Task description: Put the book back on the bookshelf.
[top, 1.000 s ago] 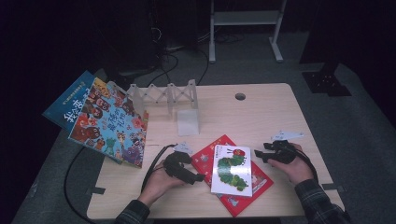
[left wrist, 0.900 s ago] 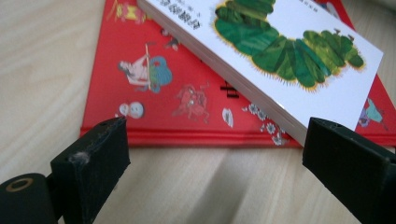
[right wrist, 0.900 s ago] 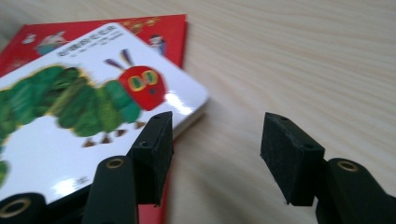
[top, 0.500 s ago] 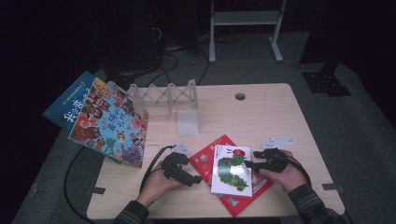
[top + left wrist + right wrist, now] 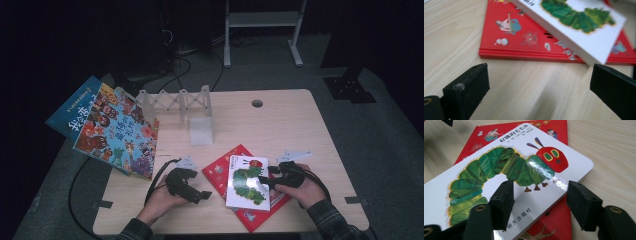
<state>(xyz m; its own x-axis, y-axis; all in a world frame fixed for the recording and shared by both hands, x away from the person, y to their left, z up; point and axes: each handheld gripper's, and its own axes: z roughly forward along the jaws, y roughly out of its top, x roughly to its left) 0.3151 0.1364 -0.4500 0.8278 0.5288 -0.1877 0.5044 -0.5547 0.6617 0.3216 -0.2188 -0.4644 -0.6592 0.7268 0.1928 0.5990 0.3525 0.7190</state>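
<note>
Caterpillar book (image 5: 248, 182) is lying askew on the red book (image 5: 220, 172), near the surface's front edge. Your right gripper (image 5: 537, 202) is opening its fingers over the cover, nothing clamped; left gripper (image 5: 200, 195) is waiting open. Straddle one edge squarely before closing.

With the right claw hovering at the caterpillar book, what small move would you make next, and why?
Probably ease the right claw forward and down so its jaws straddle the near edge of the caterpillar book, then close. Its jaws have just been opening and stand apart above the cover, gripping nothing. The book lies loose on the red book, and the left claw waits open beside it.
</note>
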